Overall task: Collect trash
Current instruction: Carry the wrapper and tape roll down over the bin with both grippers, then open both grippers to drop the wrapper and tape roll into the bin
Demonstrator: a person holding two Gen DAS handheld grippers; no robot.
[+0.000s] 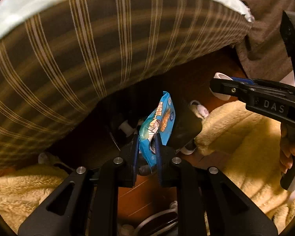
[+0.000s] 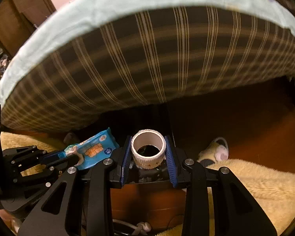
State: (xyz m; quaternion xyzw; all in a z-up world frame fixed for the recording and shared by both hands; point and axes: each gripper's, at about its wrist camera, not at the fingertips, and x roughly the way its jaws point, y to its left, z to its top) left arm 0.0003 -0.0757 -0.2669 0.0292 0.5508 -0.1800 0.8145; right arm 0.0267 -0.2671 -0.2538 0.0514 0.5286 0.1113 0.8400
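My left gripper [image 1: 147, 137] is shut on a blue snack wrapper [image 1: 159, 122] and holds it above a dark bin opening [image 1: 125, 125] below the mattress edge. The wrapper also shows in the right wrist view [image 2: 94, 149], pinched in the left gripper [image 2: 68, 157]. My right gripper [image 2: 148, 153] is shut on a white tape roll [image 2: 148, 149], its hole facing the camera, held over the dark bin [image 2: 147, 175]. The right gripper shows in the left wrist view [image 1: 218, 86] at the right with the roll [image 1: 222, 77] between its fingers.
A striped brown mattress side [image 2: 147, 59] with a pale sheet [image 2: 127, 2] fills the upper view. A cream fluffy rug [image 2: 255, 186] lies on the wooden floor [image 2: 265, 118]. A small plush toy [image 2: 216, 151] lies by the rug's edge. Cables [image 1: 157, 222] lie on the floor below.
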